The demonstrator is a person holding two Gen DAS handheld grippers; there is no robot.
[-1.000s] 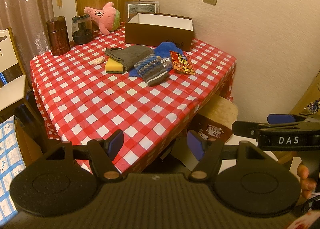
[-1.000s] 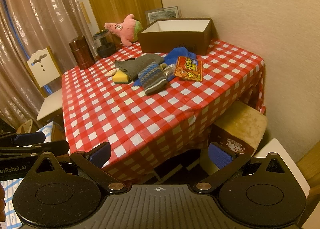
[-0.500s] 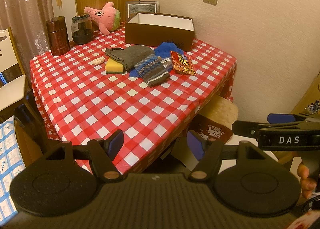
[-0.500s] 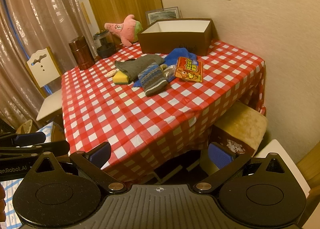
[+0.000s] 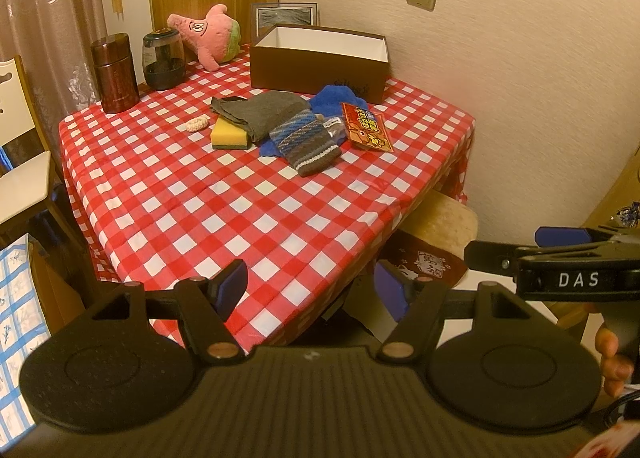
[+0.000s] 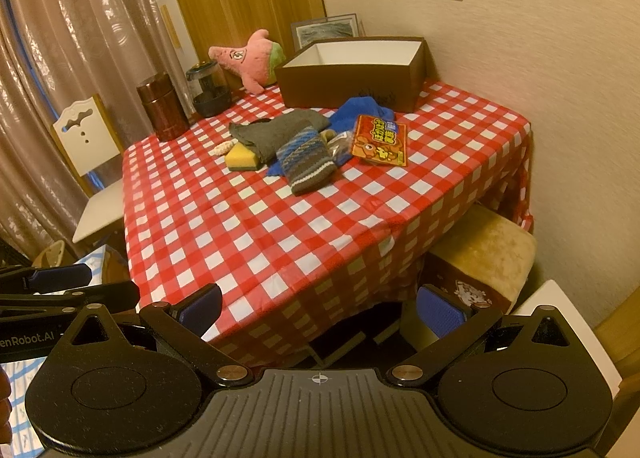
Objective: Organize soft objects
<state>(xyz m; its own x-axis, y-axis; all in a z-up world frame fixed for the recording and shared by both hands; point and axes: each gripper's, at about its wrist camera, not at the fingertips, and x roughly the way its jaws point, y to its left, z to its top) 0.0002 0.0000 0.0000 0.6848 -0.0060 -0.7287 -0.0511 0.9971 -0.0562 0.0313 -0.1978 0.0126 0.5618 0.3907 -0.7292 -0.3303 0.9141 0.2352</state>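
Note:
On the red checked table lies a pile: a striped knit sock, a grey cloth, a blue cloth, a yellow sponge and an orange packet. An open brown box stands behind. A pink plush lies at the back. My left gripper and right gripper are open and empty, off the table's near edge.
A brown canister and a dark jar stand at the back left. A small knitted ring lies by the sponge. A cushioned stool sits under the table's right side. A white chair stands left.

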